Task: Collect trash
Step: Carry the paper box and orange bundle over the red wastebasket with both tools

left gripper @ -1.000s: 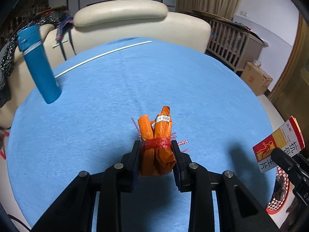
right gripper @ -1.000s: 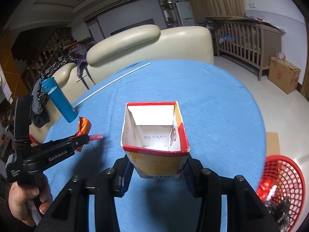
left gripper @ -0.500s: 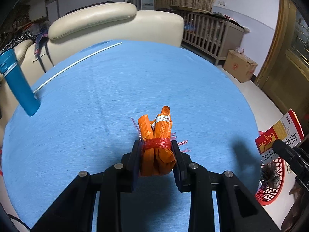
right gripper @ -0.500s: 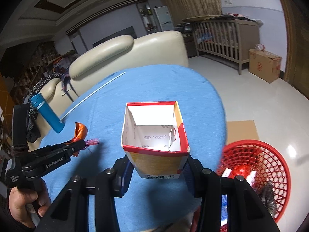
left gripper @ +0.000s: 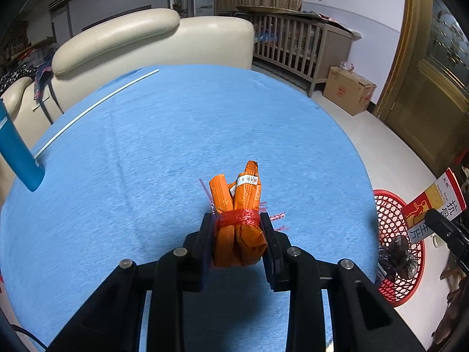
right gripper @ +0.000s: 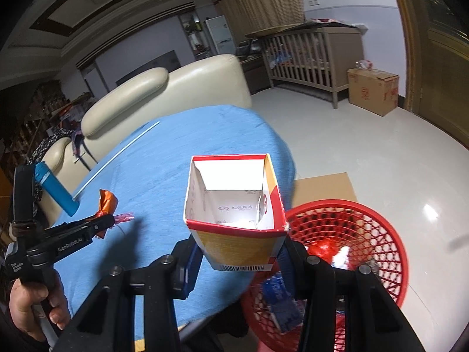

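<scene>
The left gripper (left gripper: pixel 236 234) pinches the soft, light orange wrapper bundle (left gripper: pixel 238 217) at its red tie above the table (left gripper: pixel 146 146), while the right gripper (right gripper: pixel 239 259) clamps the crushable, empty carton (right gripper: pixel 234 205) low on its sidewalls, beside the red basket (right gripper: pixel 390 252).

A round counter (left gripper: pixel 181 135) under a blue cloth carries a blue bottle (left gripper: pixel 16 158) at its left edge and a thin white rod (left gripper: pixel 96 107) beside it. On the floor (right gripper: pixel 381 152) stands a red basket (right gripper: pixel 390 252).
</scene>
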Demonstrator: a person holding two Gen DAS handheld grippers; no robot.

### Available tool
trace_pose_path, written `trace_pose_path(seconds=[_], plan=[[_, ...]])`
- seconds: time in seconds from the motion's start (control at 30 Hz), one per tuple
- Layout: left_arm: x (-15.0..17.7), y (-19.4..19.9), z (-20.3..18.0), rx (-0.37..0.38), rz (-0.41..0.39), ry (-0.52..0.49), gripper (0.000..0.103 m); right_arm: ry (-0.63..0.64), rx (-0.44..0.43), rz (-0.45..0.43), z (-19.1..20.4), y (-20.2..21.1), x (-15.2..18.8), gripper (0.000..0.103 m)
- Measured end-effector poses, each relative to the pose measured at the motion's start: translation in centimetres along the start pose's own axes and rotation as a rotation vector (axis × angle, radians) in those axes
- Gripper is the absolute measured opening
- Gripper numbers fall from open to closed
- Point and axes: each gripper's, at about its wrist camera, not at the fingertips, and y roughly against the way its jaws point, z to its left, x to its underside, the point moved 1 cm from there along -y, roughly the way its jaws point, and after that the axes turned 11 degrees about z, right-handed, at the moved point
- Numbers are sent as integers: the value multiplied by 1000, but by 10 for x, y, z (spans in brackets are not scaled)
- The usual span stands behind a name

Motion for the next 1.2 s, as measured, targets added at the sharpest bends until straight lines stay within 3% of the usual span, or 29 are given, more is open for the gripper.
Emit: trace_pose_path(seconds=[0.67, 1.2], plan=[[-8, 3, -55, 72, -11, -113, 31, -143, 119, -7, -73, 35, 24, 49], [-6, 4, -107, 124, -7, -237, 31, -192, 111, 106, -92, 19, 48, 49]])
